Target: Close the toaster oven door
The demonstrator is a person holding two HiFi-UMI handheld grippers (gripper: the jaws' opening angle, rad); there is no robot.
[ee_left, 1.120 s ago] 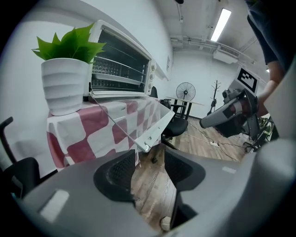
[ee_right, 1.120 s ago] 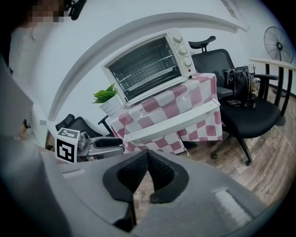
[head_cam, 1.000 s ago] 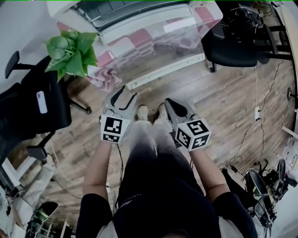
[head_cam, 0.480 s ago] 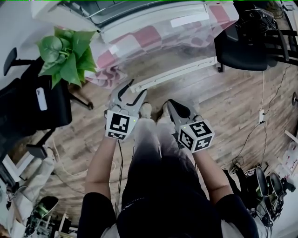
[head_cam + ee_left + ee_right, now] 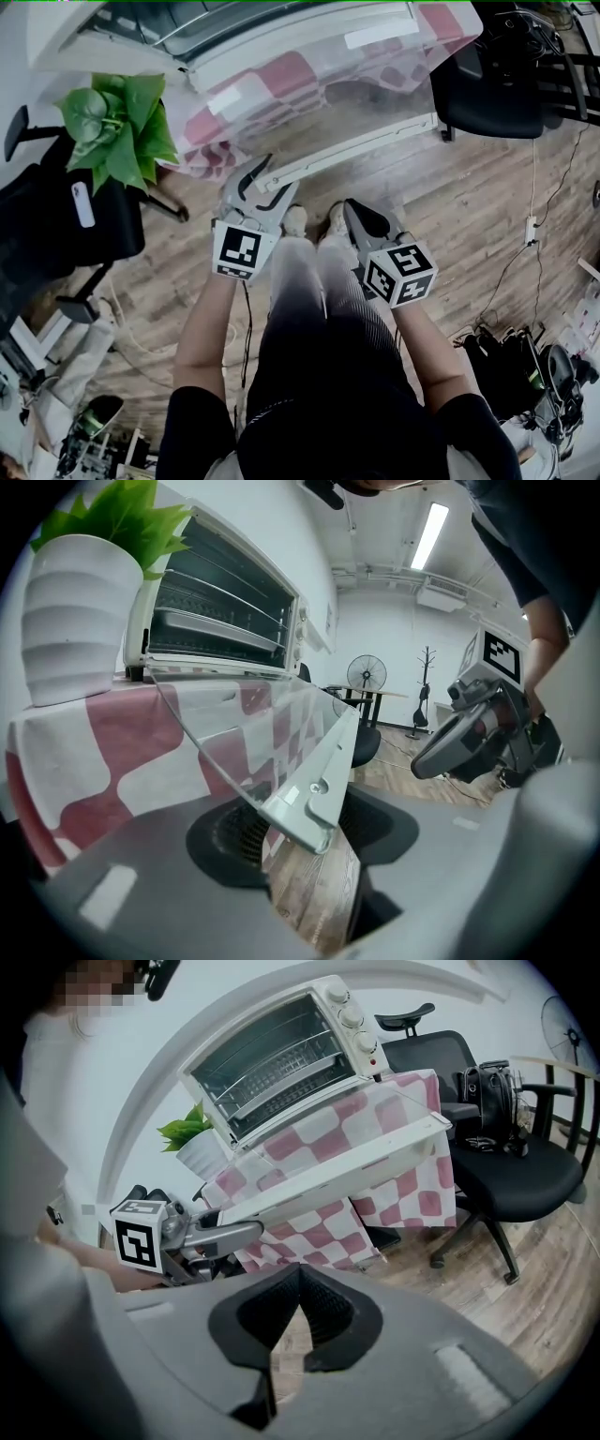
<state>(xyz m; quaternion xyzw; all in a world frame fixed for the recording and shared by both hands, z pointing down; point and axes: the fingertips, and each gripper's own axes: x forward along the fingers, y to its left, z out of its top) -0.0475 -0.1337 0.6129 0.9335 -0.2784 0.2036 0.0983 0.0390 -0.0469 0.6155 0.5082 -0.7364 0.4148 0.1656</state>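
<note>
The toaster oven [image 5: 239, 23] sits on the checked-cloth worktop [image 5: 281, 75] with its glass door [image 5: 361, 89] dropped flat, the white handle [image 5: 349, 145] running along the front edge. The left hand-held gripper [image 5: 260, 184] is opening its jaws; the handle's end corner lies between them, with no pad pressing on it. The right hand-held gripper [image 5: 362, 219] is shut tip to tip, empty, low beside it. It would be best to catch the handle nearer its middle and swing the door upward about its hinge rather than lever the corner. Compared with a second ago, the left hand-held gripper has risen to the handle and spread wider.
</note>
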